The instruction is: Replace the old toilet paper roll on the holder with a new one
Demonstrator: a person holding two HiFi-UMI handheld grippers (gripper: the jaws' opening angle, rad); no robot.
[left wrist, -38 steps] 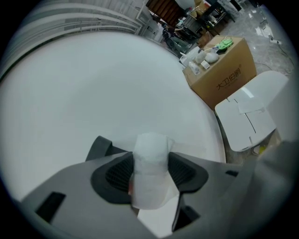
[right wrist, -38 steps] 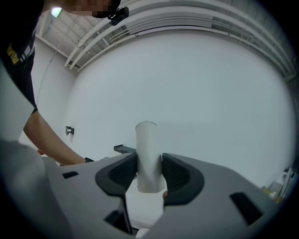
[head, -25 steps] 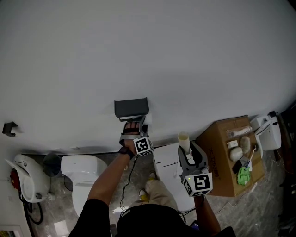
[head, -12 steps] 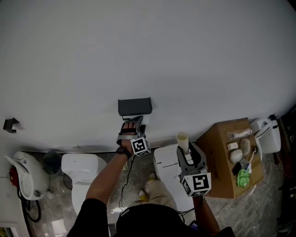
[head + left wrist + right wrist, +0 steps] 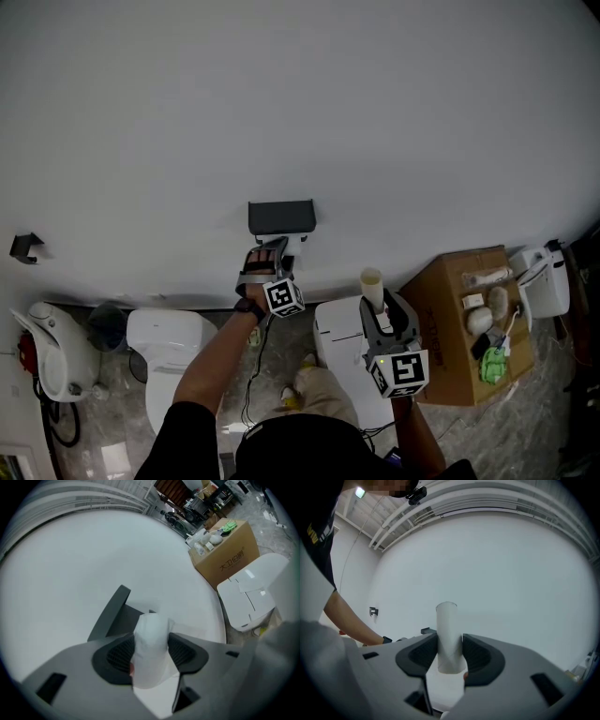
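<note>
Faces a plain white wall [image 5: 300, 112]. Extends the bare left forearm [image 5: 216, 352] diagonally up to that wall, wrist straight. Sets the left gripper [image 5: 272, 248] just beneath the dark grey wall-mounted holder [image 5: 281, 217], tipped slightly downward. Holds the right gripper [image 5: 380, 309] near the body, pointing almost level and well apart from the holder. Pinches a white toilet paper roll [image 5: 151, 639] between the left jaws, just in front of the holder. Clamps a bare pale cardboard tube [image 5: 447, 630] upright in the right jaws.

Dark holder [image 5: 281, 217] on wall, white paper roll [image 5: 150, 644] just beside it, bare cardboard tube [image 5: 448, 634] upright
</note>
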